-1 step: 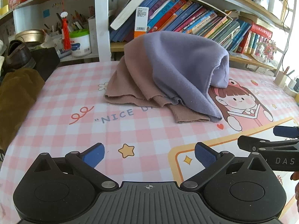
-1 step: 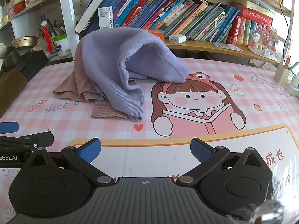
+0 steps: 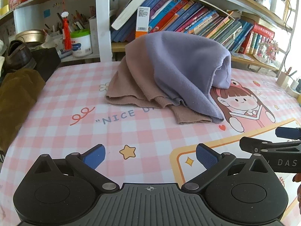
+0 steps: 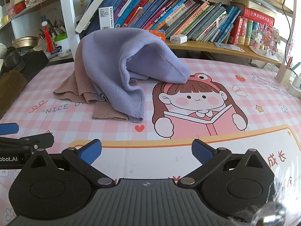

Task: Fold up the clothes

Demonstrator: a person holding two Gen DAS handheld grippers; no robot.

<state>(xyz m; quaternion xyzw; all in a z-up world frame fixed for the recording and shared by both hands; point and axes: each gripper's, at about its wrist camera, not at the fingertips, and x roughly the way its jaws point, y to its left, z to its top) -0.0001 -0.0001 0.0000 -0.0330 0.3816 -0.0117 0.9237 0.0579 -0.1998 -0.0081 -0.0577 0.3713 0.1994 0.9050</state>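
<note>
While both the left gripper and right gripper stand wide open and empty, we judge the heaped sweater needs spreading first

Bright daylight entered from far right; window area blew out white. Shadows soft. Fisheye bent the bookshelf at edges. Blurred smear sat in right view's near-right corner.

Sweater: lavender on one side, dusty tan-brown on the other; ribbed hems.
Table cover: pink-and-white check, yellow stars, red heart, cartoon girl in pink with brown hair.
Left tongs: black arms, blue pads.
Right tongs: black arms, blue pads.
Tassel: red.
Garment at left edge: olive-brown.
</note>
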